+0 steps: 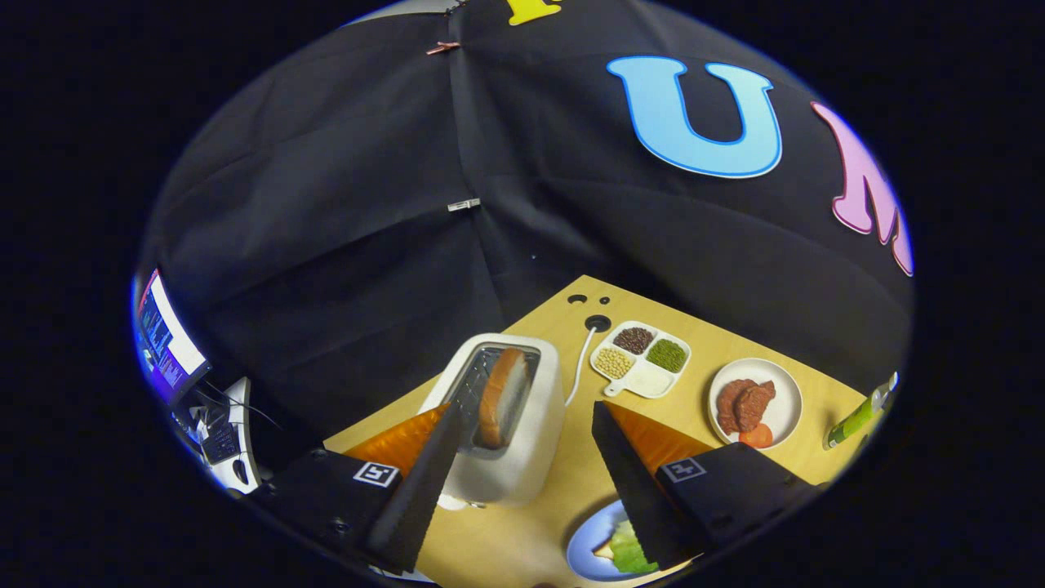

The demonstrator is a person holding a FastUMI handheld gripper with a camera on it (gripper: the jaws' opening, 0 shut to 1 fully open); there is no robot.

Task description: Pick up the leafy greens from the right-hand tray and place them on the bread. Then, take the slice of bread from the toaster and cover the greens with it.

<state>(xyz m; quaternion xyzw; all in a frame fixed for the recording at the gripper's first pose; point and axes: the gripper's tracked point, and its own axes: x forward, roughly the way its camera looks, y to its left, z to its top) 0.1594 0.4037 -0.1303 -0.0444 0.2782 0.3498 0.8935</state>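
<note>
On my left I see a monitor (167, 343) beside the black cloth wall (343, 245), then the wooden worktop (571, 482) carrying the toaster (510, 425) with its bread slice (500, 398) standing in the slot. My jaws stand wide and hold nothing, the toaster between them. Rightward sit the blue plate (589, 543) with greens (630, 549), a divided tray (642, 359), a meat plate (755, 403) and a green bottle (859, 416).

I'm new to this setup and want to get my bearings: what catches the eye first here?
A white toaster with a slice of bread standing in its slot sits just ahead of the gripper, whose jaws are open, one each side of it. Near the right finger, leafy greens lie on a blue plate. Beyond stand a divided tray and a plate of meat.
</note>
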